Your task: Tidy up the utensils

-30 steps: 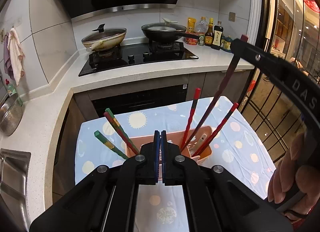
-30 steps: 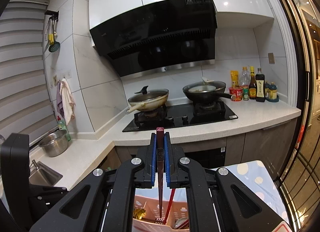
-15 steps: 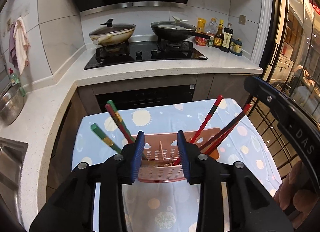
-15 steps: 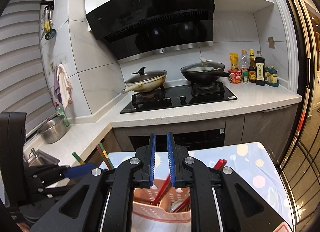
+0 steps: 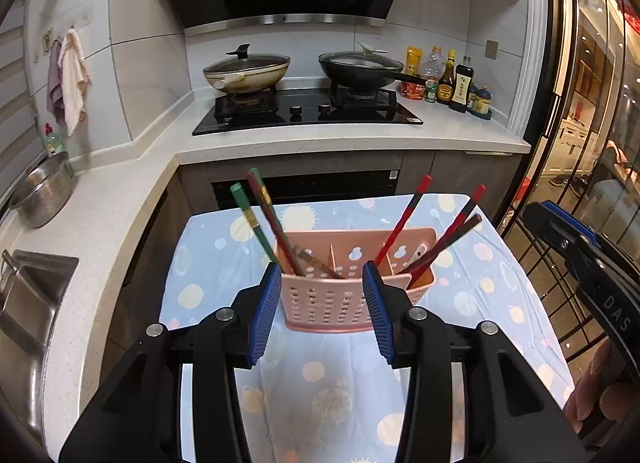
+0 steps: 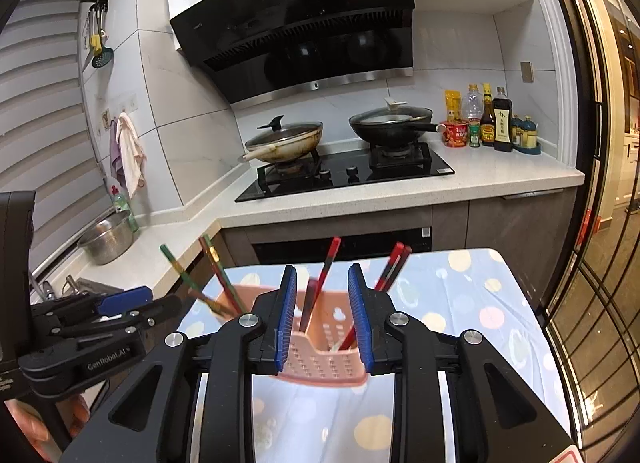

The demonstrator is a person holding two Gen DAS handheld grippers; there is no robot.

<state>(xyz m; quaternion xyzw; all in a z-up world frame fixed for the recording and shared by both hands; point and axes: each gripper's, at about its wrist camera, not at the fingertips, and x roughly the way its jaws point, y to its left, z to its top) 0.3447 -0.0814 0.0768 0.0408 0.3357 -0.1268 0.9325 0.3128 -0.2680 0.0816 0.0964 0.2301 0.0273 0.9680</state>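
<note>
A pink perforated utensil caddy (image 5: 352, 291) stood upright on the surface under a pale blue spotted cloth (image 5: 472, 295), split by dividers into compartments. In its left compartment leaned green chopsticks (image 5: 250, 219) and a red-and-green pair (image 5: 268, 215), tips fanned up to the left; in its right compartment leaned red chopsticks (image 5: 404, 221) and darker red ones (image 5: 460, 227), fanned to the right. The left tongs (image 5: 322, 309) were spreading apart just in front of the caddy, pinching nothing. The right tongs (image 6: 322, 315) were likewise spreading, empty, with the caddy seen between their blue pads (image 6: 286, 315). Behind, a steel bowl (image 5: 42, 195) sat by the sink, two lidded woks (image 5: 246, 71) on the hob, and sauce bottles (image 5: 456, 81) at the right.
</note>
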